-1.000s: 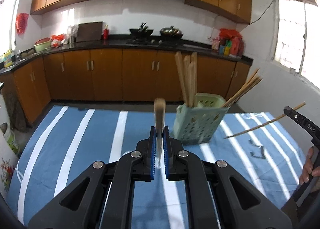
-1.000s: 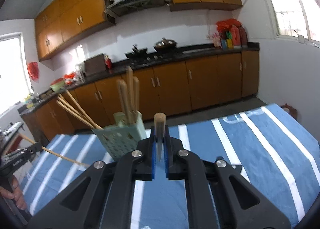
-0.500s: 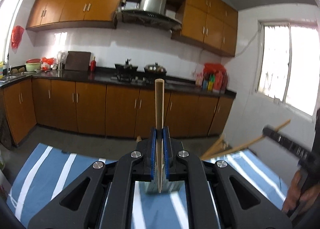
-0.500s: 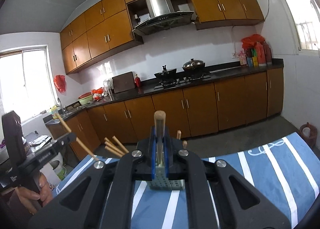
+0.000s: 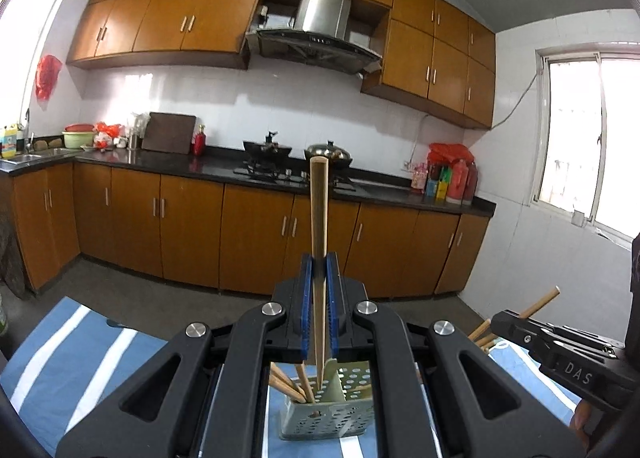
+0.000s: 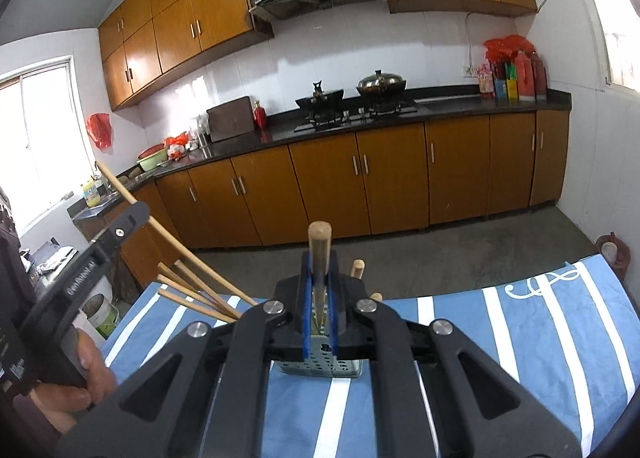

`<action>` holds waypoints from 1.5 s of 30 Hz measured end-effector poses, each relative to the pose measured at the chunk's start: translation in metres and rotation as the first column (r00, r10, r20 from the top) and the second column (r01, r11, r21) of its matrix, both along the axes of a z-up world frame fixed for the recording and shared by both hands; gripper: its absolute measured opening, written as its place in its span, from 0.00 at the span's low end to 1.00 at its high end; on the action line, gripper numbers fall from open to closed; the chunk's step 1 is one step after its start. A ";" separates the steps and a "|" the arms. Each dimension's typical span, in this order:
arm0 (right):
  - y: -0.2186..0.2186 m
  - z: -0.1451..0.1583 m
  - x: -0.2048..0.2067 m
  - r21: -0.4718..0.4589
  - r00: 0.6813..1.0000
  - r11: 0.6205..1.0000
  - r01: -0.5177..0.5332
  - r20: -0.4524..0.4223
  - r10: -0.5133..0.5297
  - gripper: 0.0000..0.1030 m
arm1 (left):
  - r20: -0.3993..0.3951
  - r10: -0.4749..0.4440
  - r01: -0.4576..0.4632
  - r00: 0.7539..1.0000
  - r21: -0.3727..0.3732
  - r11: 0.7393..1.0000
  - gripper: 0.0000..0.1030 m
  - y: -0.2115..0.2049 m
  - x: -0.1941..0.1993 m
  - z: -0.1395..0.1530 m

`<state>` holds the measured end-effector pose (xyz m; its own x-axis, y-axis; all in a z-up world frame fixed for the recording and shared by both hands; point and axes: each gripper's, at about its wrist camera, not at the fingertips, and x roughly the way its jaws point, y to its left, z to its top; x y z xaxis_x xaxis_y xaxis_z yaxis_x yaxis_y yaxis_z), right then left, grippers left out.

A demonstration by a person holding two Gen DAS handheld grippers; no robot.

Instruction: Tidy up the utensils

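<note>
Two chopsticks are clamped, one in each of my tongs: the left gripper (image 5: 319, 298) is clenched on a chopstick (image 5: 319, 226) whose tip hangs over the perforated utensil basket (image 5: 328, 416), and the right gripper (image 6: 319, 298) grasps another chopstick (image 6: 319, 254) above that basket on the striped blue cloth (image 6: 520, 322).

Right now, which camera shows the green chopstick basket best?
The left wrist view: it looks down into the basket, showing its holes and chopsticks inside. The right wrist view shows only a strip of it under the tongs.
</note>
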<state>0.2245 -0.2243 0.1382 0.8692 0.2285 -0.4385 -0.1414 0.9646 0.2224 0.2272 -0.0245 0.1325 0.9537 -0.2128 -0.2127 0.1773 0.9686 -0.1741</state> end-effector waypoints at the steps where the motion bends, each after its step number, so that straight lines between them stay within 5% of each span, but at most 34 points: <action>1: 0.000 -0.001 0.001 -0.001 1.000 1.000 -0.001 -0.004 0.001 0.08 | -0.009 -0.004 0.004 1.000 0.000 1.000 0.07 -0.001 0.001 -0.001; 10: -0.005 -0.010 0.013 0.058 0.999 0.998 -0.003 -0.038 0.006 0.15 | -0.073 -0.036 0.037 0.997 0.014 0.999 0.08 0.000 0.006 -0.013; 15: -0.004 -0.003 0.002 0.046 1.000 0.999 0.010 0.005 -0.011 0.23 | -0.034 -0.024 0.025 0.999 0.021 0.999 0.36 0.007 -0.005 -0.004; 22: 0.005 0.017 -0.044 -0.033 0.990 0.998 0.050 0.136 -0.046 0.48 | 0.002 -0.017 0.017 1.000 0.015 1.000 0.38 0.025 -0.035 0.011; 25: 0.007 0.016 -0.068 -0.060 0.982 0.996 0.073 0.181 -0.061 0.68 | 0.013 -0.005 0.004 1.000 0.031 1.000 0.55 0.036 -0.055 0.011; 29: 0.016 0.009 -0.103 -0.108 0.962 0.986 0.124 0.258 -0.092 0.96 | 0.032 0.018 -0.020 0.999 0.065 0.998 0.92 0.054 -0.087 0.003; 36: 0.038 -0.013 -0.150 -0.219 0.934 0.949 0.225 0.326 -0.146 0.96 | 0.017 0.109 -0.110 0.994 0.173 0.979 0.98 0.076 -0.138 -0.020; 42: 0.044 -0.047 -0.189 -0.146 0.925 0.959 0.243 0.332 -0.184 0.96 | 0.040 0.184 -0.188 0.982 0.229 0.955 0.98 0.078 -0.179 -0.054; 45: 0.049 -0.069 -0.207 -0.155 0.922 0.955 0.253 0.337 -0.190 0.96 | 0.020 0.157 -0.157 0.987 0.250 0.955 0.98 0.072 -0.191 -0.072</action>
